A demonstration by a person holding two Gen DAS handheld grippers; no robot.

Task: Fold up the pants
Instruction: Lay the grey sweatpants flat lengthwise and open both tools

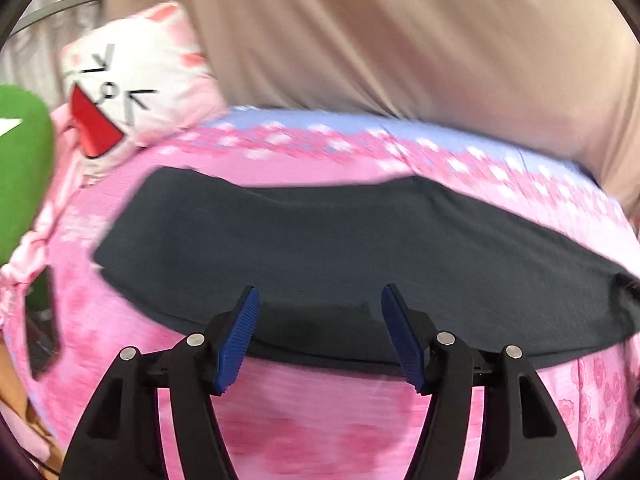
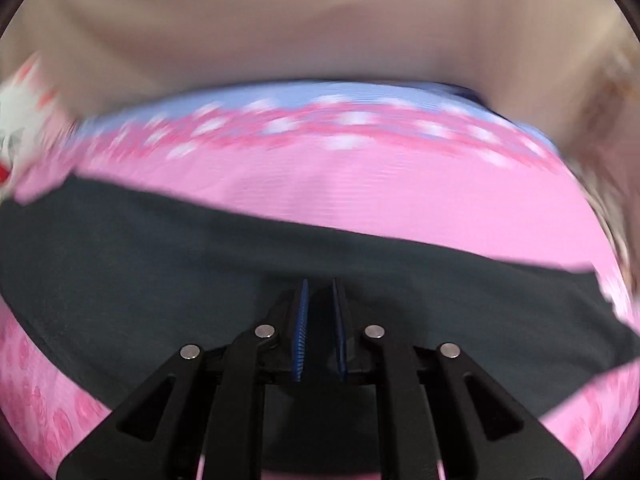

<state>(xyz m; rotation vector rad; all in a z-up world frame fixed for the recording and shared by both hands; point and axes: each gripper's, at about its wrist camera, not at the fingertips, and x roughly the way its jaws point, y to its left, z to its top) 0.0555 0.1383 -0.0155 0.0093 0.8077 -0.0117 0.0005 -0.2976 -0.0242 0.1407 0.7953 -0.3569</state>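
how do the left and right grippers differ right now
The left gripper has its jaws spread wide with nothing between them; the right gripper shows only a narrow gap, also empty. The left sits over the near edge of the dark pants, the right over their middle. Both have blue ribbed pads, black frames, and point down at the pants on the pink bedspread.

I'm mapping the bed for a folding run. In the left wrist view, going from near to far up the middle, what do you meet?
Left gripper with jaws apart → dark pants → pink bedspread → its blue edge → beige curtain.
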